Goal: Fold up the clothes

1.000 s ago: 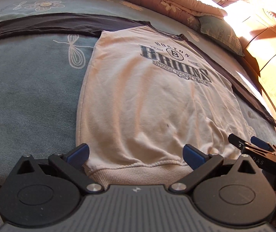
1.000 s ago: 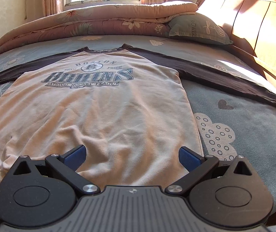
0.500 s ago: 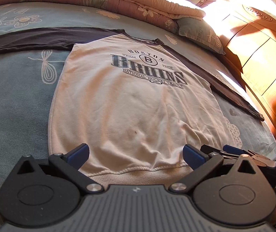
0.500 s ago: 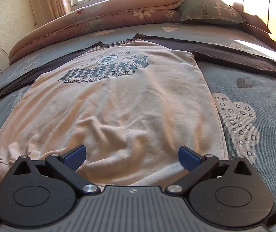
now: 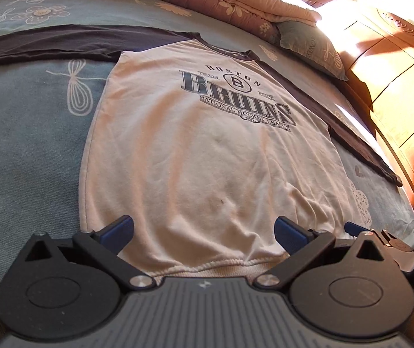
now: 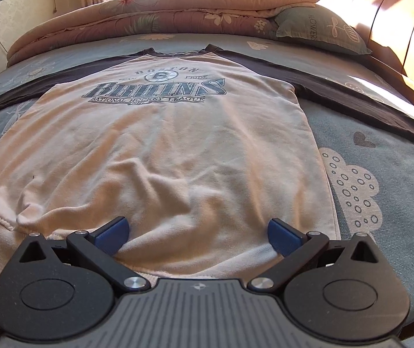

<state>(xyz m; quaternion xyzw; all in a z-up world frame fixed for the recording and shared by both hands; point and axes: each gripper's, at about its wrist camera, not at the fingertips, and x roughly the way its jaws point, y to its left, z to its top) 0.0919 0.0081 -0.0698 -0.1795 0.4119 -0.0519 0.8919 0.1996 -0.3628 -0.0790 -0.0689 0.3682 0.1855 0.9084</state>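
Both tools have closed in on the hem since a second ago, and the shirt's lower edge now bunches where it lay smoother. Left tool (image 5: 204, 229) hangs with its jaws spread wide over the hem's left half, gripping nothing; right tool (image 6: 196, 232) is equally wide open over the right half, its blue pads (image 6: 111, 233) just above wrinkled cloth.

A cream sweatshirt (image 6: 172, 145) with dark sleeves (image 6: 351, 95) lies face up and spread flat across the bed (image 6: 380, 179), print readable, collar at the far side. No fold shows yet, so the task looks barely begun: sleeves, sides and the bottom-to-top fold all remain.

Beyond it sit a rolled quilt (image 6: 163, 14) and a pillow (image 6: 319, 32) by the wooden headboard (image 5: 395, 92). Neither touches the garment, and nothing blocks the hem.
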